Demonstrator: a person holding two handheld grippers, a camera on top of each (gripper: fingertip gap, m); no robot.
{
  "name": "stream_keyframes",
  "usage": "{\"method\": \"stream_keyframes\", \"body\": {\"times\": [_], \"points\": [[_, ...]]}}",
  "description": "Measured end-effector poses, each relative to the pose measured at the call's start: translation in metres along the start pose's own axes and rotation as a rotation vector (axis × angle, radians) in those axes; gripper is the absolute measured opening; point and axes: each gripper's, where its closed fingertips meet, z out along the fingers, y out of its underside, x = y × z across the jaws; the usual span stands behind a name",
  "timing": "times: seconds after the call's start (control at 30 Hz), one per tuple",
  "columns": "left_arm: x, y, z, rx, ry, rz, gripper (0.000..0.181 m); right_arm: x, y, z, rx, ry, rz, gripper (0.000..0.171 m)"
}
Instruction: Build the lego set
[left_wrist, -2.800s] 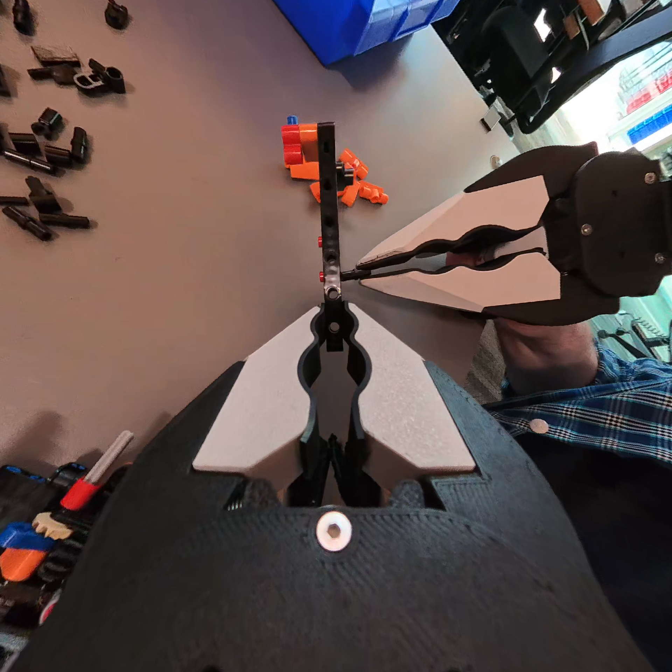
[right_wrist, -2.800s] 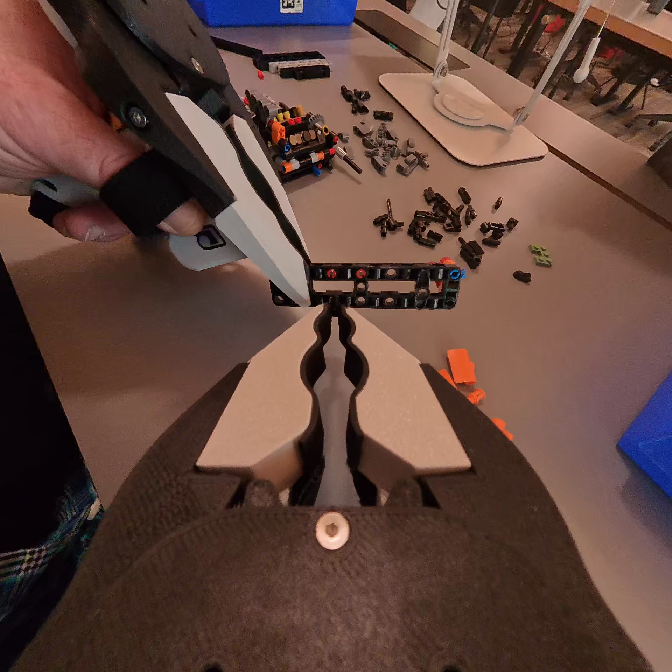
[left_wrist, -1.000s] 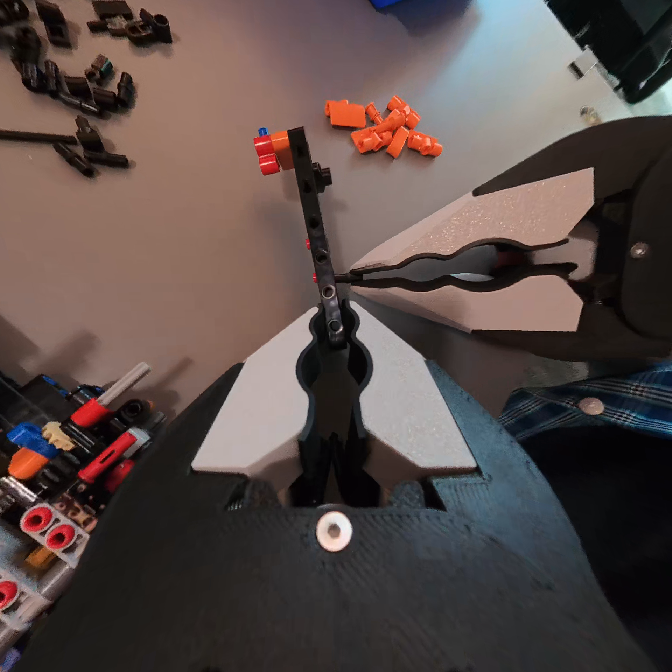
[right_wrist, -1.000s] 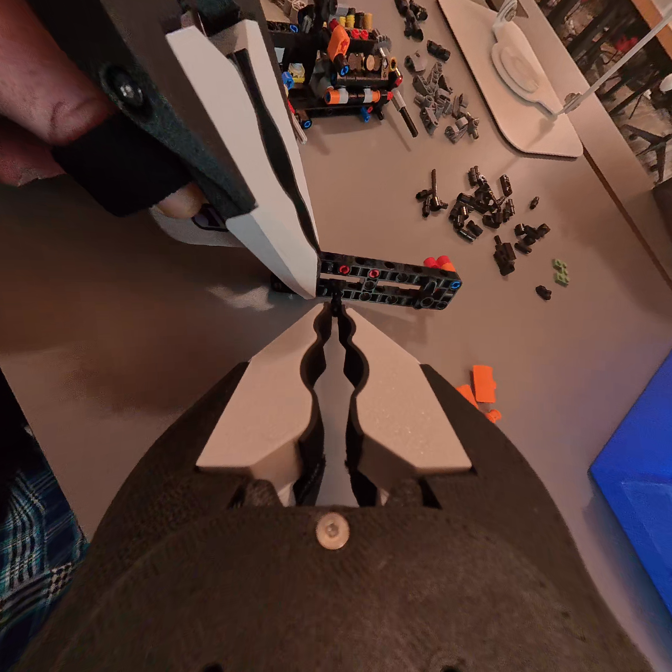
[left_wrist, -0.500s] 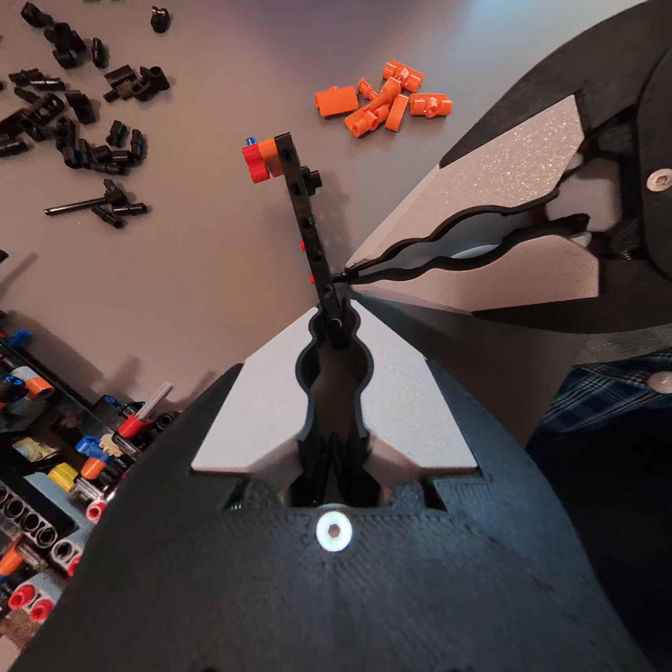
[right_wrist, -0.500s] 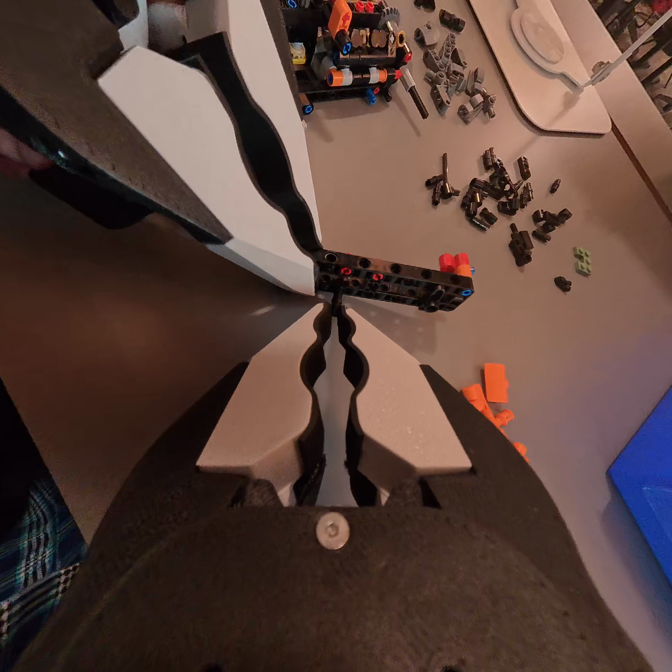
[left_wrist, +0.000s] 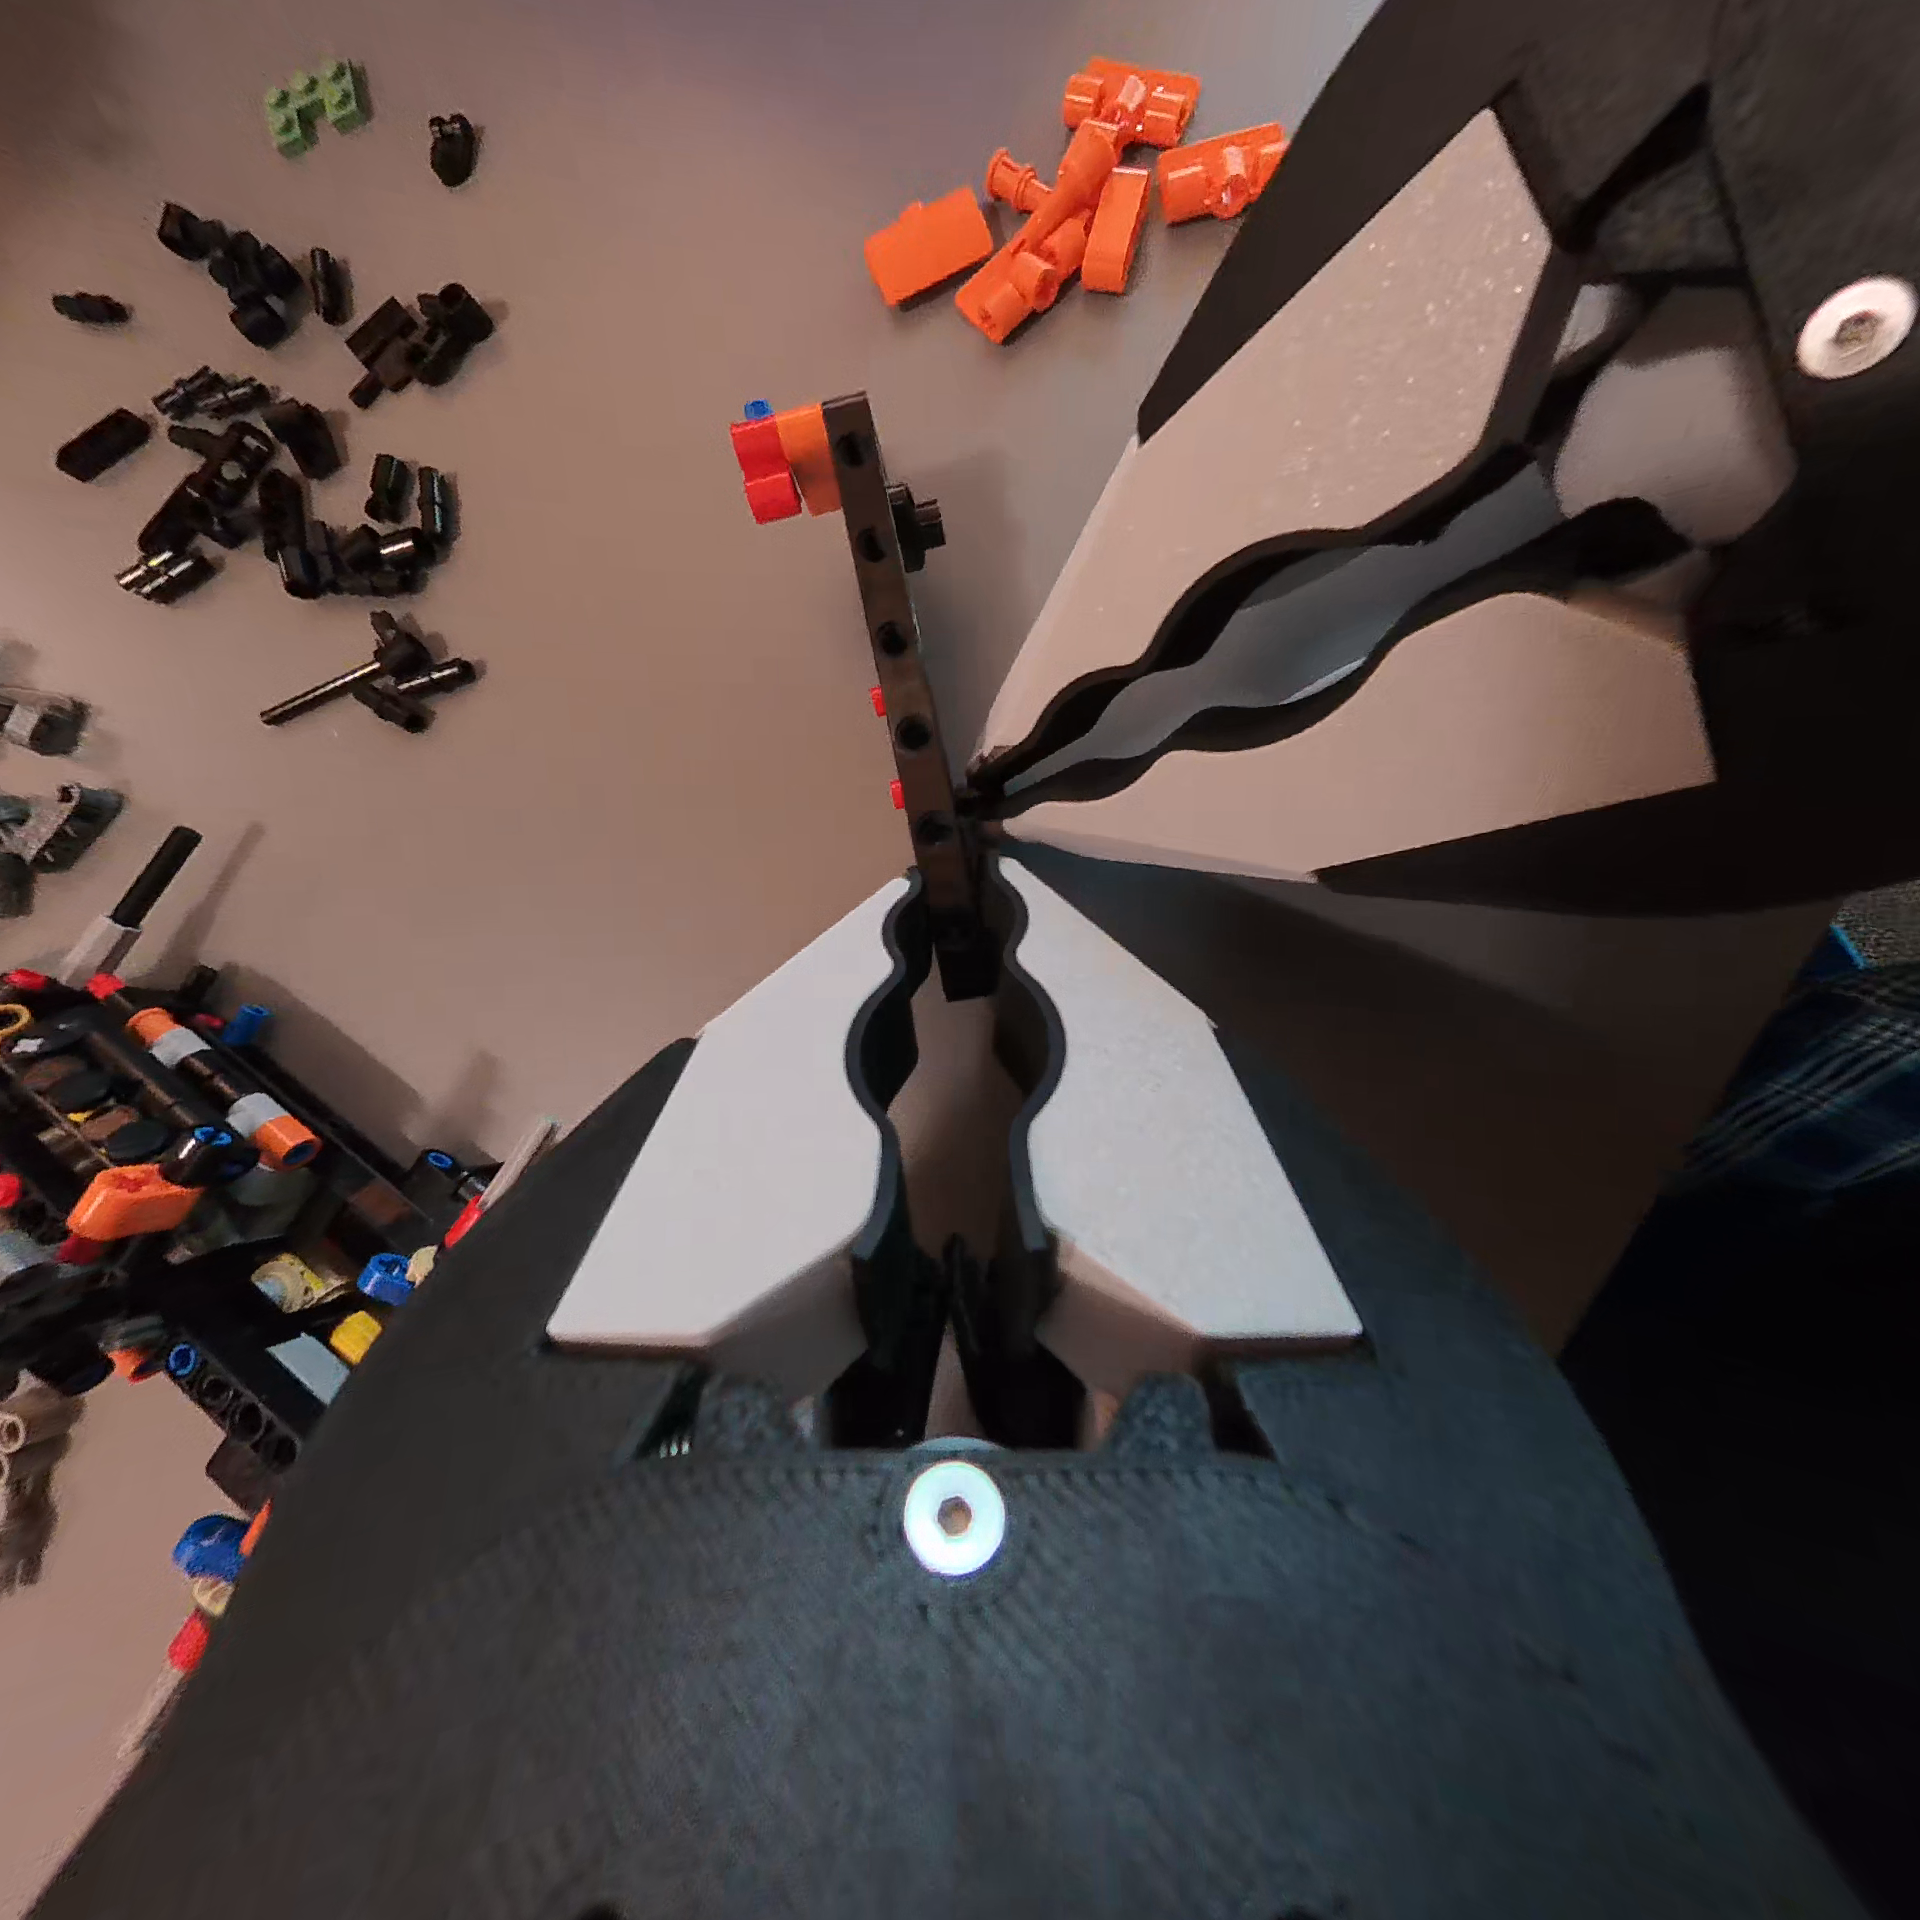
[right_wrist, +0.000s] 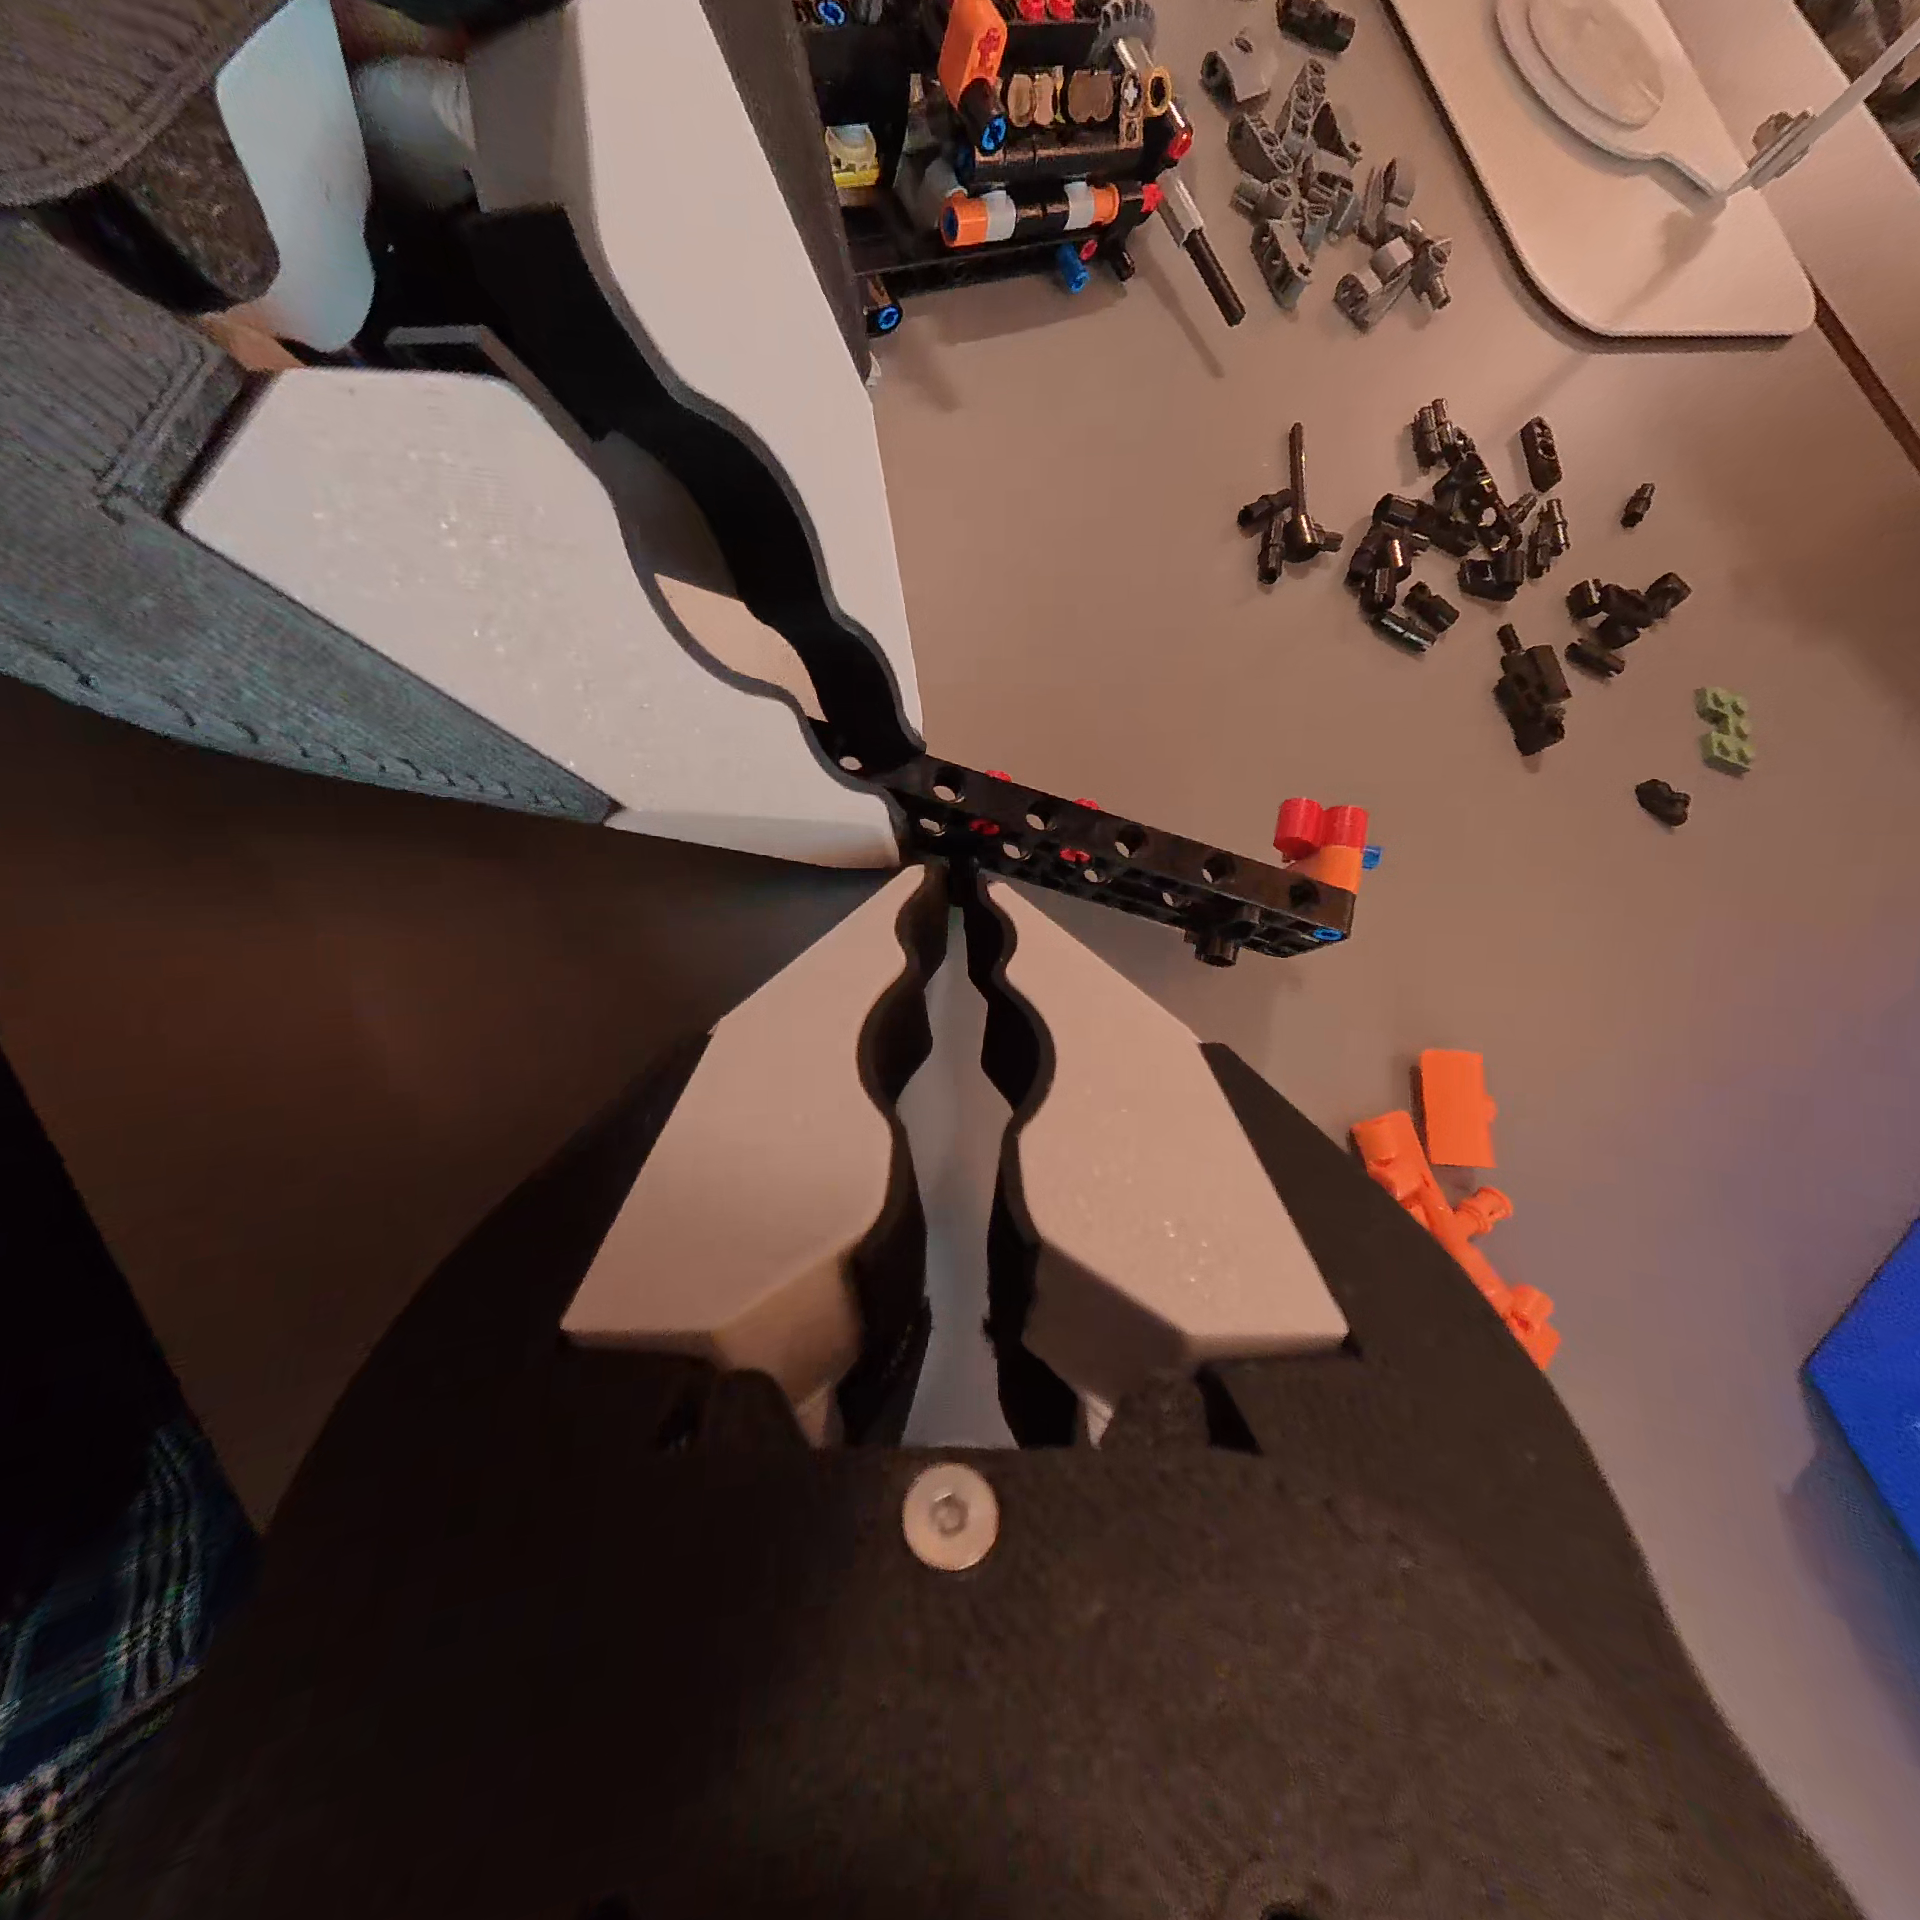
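Observation:
My left gripper (left_wrist: 956, 914) is shut on one end of a black lego frame (left_wrist: 896, 644) with red pins and a red and orange piece at its far end. The frame is held in the air above the grey table (left_wrist: 623, 727). In the right wrist view the frame (right_wrist: 1122, 862) runs to the right. My right gripper (right_wrist: 961, 883) is shut on a small black pin at the frame's side, near the left gripper's fingers (right_wrist: 727, 582). The right gripper (left_wrist: 977, 795) also shows in the left wrist view.
A part-built lego model (right_wrist: 1018, 135) stands at the back. Loose black pieces (right_wrist: 1475, 540), grey pieces (right_wrist: 1330, 218), orange pieces (right_wrist: 1455, 1174) and a green piece (right_wrist: 1727, 727) lie on the table. A white lamp base (right_wrist: 1621, 177) and a blue bin (right_wrist: 1870, 1371) are at the edges. Both grippers' tips are close together, under 4 cm apart.
Both grippers have moved together with the frame toward the part-built model and turned. The frame now tilts more. The grips are unchanged.

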Motion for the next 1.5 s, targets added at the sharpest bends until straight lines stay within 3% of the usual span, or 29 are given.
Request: {"method": "stream_keyframes", "body": {"times": [0.27,0.4,0.7,0.93,1.03,1.4,1.5], "points": [[-0.002,0.002,-0.002,0.018,0.047,-0.077,0.008,-0.002,-0.005,0.000,0.033,-0.030,0.011,0.002],[-0.002,0.001,-0.002,0.024,0.078,-0.108,0.007,0.001,-0.004,-0.009,0.060,-0.057,0.066,0.016],[0.001,0.002,0.000,-0.004,0.121,-0.126,0.008,0.005,0.006,-0.029,0.102,-0.105,0.132,0.013],[0.001,0.006,-0.011,0.020,0.108,-0.093,0.035,0.004,0.007,-0.044,0.138,-0.121,0.139,0.014],[0.000,0.008,-0.021,0.057,0.096,-0.072,0.036,0.005,0.006,-0.049,0.155,-0.122,0.124,0.016],[-0.007,0.014,-0.055,0.214,0.057,-0.009,0.026,0.014,-0.031,-0.051,0.191,-0.084,-0.134,0.033],[-0.013,0.017,-0.065,0.247,0.054,-0.024,0.034,0.014,-0.040,-0.046,0.173,-0.097,-0.260,0.036]]}}
